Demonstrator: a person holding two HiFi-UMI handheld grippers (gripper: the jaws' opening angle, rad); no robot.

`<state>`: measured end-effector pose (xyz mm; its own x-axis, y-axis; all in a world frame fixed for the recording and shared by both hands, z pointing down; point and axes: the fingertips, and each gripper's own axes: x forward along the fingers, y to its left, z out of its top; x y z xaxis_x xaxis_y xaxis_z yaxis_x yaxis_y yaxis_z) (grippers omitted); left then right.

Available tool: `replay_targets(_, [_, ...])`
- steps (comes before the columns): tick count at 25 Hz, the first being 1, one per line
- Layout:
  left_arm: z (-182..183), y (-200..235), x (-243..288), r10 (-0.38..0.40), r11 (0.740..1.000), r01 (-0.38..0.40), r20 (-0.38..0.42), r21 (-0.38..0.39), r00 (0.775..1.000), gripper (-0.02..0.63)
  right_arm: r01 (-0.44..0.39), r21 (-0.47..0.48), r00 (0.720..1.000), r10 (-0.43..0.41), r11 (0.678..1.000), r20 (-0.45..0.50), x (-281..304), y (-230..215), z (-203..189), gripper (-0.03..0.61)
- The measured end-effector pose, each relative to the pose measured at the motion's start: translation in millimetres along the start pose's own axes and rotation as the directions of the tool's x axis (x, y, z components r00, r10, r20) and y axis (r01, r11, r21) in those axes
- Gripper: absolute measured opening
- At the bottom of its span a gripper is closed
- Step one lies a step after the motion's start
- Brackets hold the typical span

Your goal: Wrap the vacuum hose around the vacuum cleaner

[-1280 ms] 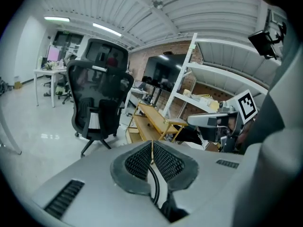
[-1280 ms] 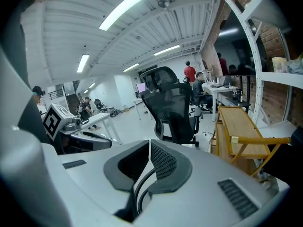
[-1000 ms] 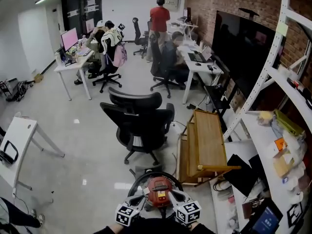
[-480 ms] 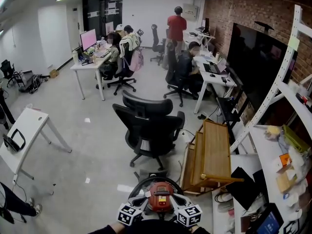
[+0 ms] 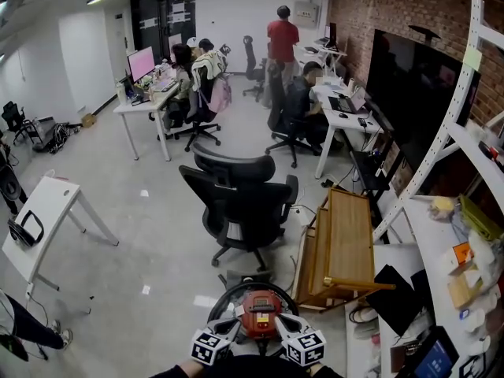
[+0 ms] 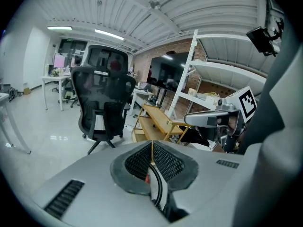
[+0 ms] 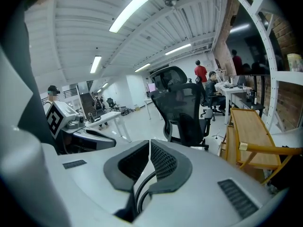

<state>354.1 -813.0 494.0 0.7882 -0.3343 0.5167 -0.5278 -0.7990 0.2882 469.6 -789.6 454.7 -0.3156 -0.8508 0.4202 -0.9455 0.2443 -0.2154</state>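
Head view puts the small red canister vacuum cleaner (image 5: 260, 315) at six o'clock, against the bottom edge. The black vacuum hose (image 5: 223, 298) arches round its far side from roughly nine o'clock to three o'clock. My left tongs (image 6: 152, 146) and right tongs (image 7: 149, 146) flank it at seven and five o'clock, and both have their jaws pressed together on nothing.

The hose looks loosely looped, so I judge the wrapping is either barely begun or needs tightening. To do it well, I would open one pair of tongs, take the hose on a free stretch and lead it snugly round the body. The other pair should steady the canister so it does not roll towards the black mesh office chair (image 5: 240, 203) at twelve o'clock or the low wooden cart (image 5: 346, 239) at two o'clock.

My tongs and the frame edge cut off the vacuum's near half. I cannot see the hose's ends or nozzle, or whether the loop is tucked in. Neither gripper view shows the vacuum at all.
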Motion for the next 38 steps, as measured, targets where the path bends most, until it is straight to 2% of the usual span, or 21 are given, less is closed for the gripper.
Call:
replay_targets(5, [-4,-5,1,0.003,1.0,-0.003,-0.013,0.004,1.0,0.027,0.018,0.029,1.0,-0.018,0.999,0.019,-7,-8,-3,0.025])
replay_targets(21, [-8,-7,4,0.011,1.0,-0.011,-0.038,-0.005,0.999,0.028,-0.016,0.044,1.0,0.016,0.999,0.019,-8,-5,-6,0.023])
replay_targets(38, [-19,-4,-2,0.018,0.999,-0.019,-0.039,-0.03,0.999,0.028,-0.034,0.012,0.999,0.034,0.999,-0.001,-6,5,-18,0.023])
